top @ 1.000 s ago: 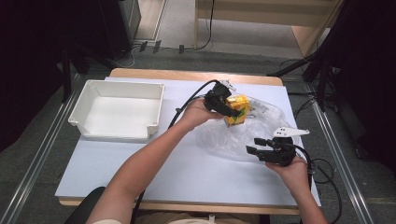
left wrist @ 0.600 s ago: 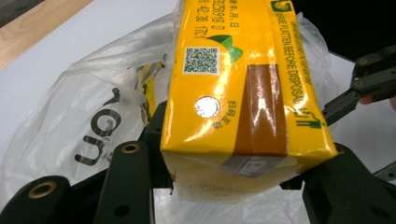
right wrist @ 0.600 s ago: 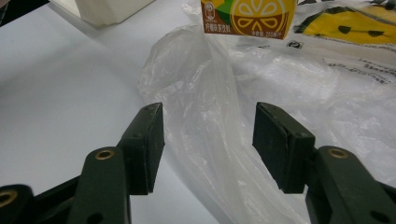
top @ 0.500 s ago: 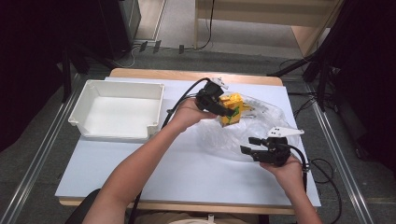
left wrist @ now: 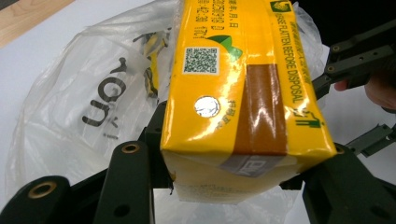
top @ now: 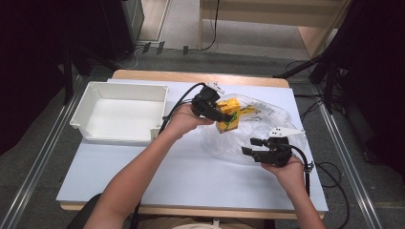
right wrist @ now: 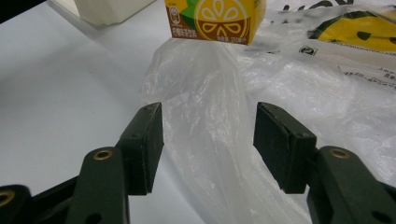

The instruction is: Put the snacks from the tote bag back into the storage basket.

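In the high view, a yellow carton [top: 228, 115] is seen clamped in the left gripper [top: 220, 114], raised over the rear middle of the table [top: 191, 186], just above the mouth of a clear bag [top: 253, 131] that lies crumpled to the right. The carton is held roughly upright with its long axis tilted slightly, and a white tray [top: 119, 114] stands well apart on the left, beyond the left hand. The right gripper [top: 249, 147] is found nearer the person, by the bag's near edge, pointing left toward the bag. In the left gripper view, the carton [left wrist: 243, 93] is seen gripped across its narrow faces near one end, its long axis running away from the jaws; the bag [left wrist: 93, 93] lies behind and below it, apart from the carton's far end as far as can be told. In the right gripper view, the jaws stand apart, having just been opening, with a bunched fold of the bag [right wrist: 219, 140] between them but not pressed by either pad; the carton [right wrist: 215, 18] hangs straight ahead, above that fold. The tray's corner [right wrist: 112, 9] is visible beyond. It is judged that the carton is to be carried leftward to the tray, so the left hand is the nearer one.
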Tool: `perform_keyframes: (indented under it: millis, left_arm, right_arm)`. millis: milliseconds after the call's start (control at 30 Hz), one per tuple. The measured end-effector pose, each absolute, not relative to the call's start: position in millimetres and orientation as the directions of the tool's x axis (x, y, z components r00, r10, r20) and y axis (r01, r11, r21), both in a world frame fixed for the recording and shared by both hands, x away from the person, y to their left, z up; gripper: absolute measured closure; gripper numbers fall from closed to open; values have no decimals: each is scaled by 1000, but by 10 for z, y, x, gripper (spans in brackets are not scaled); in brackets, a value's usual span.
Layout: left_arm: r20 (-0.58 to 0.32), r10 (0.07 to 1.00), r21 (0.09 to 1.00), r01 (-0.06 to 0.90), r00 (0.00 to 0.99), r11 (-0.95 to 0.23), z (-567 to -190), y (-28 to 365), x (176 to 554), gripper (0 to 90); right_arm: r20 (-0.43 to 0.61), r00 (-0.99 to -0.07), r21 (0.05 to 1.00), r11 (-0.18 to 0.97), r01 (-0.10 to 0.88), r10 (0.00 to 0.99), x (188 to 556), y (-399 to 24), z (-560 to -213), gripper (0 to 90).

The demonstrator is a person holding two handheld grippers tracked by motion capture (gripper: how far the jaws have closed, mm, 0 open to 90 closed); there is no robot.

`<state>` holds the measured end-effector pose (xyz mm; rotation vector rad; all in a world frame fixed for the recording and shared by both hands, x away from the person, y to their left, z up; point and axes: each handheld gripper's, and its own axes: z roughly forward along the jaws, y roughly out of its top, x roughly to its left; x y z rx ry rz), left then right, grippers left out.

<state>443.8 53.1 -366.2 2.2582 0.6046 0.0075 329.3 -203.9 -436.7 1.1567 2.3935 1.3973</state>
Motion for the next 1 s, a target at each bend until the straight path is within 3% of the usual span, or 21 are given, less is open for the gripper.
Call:
perform_keyframes:
  millis: [1000]
  left_arm:
    - [-170, 506, 710, 461, 845, -532, -3600, 1142, 4421, 523]
  right_arm:
    - [229, -736, 790, 320, 523, 638, 3281, -1955, -4385, 440]
